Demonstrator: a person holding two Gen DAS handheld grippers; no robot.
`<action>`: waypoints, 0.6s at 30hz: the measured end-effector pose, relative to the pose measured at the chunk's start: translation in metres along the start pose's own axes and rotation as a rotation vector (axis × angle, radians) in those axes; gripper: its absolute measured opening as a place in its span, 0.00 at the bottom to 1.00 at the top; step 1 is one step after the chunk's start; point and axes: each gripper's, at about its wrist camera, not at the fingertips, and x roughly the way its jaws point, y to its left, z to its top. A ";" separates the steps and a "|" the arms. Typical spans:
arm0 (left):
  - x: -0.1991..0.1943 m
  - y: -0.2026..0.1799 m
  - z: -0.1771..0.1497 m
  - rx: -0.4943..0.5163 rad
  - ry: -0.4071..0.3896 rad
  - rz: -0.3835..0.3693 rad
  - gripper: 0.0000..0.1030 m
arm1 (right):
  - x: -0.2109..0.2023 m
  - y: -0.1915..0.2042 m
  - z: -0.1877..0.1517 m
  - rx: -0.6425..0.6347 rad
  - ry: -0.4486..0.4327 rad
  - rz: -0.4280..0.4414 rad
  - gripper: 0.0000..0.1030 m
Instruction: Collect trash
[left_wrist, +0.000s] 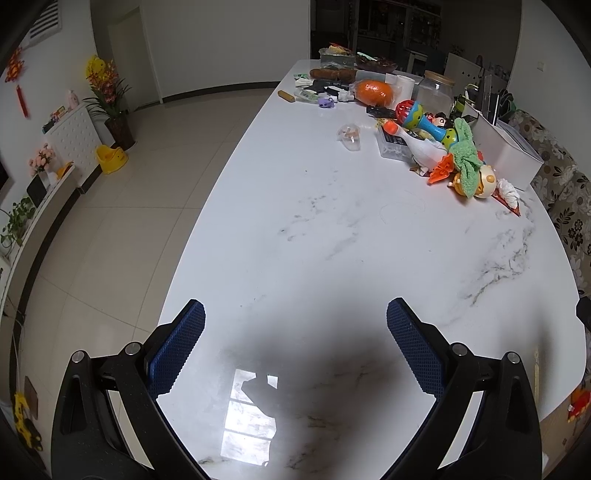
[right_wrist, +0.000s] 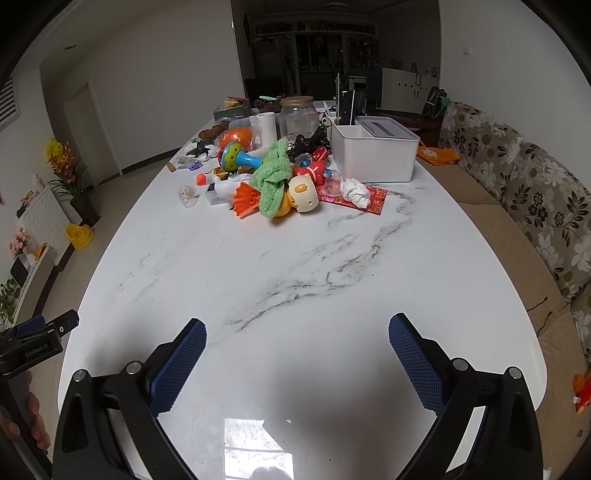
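Observation:
A crumpled white tissue (right_wrist: 355, 192) lies on a red packet (right_wrist: 364, 196) beside the white bin (right_wrist: 373, 155), far ahead on the marble table (right_wrist: 295, 266). The same tissue (left_wrist: 509, 190) shows at the right in the left wrist view. A clear plastic cup (left_wrist: 349, 136) lies on its side left of the toy pile; in the right wrist view the cup (right_wrist: 187, 195) is small. My left gripper (left_wrist: 295, 325) hangs open over the near table, nothing between its fingers. My right gripper (right_wrist: 297, 334) is open too, well short of the clutter.
A heap of toys with a green cloth (right_wrist: 271, 177), a glass jar (right_wrist: 297, 118) and an orange bag (left_wrist: 373, 92) crowd the table's far half. A floral sofa (right_wrist: 524, 177) runs along the right edge. A hand (right_wrist: 22, 421) holds the other gripper at lower left.

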 end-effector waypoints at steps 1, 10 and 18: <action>-0.001 0.000 0.000 0.001 0.000 0.001 0.94 | 0.000 0.000 -0.001 0.003 0.002 0.002 0.95; 0.001 -0.003 0.000 0.000 0.003 -0.004 0.94 | -0.002 -0.001 -0.001 0.011 0.004 0.011 0.95; 0.002 -0.002 0.002 -0.002 0.009 -0.007 0.94 | 0.000 0.000 0.000 0.014 0.016 0.019 0.95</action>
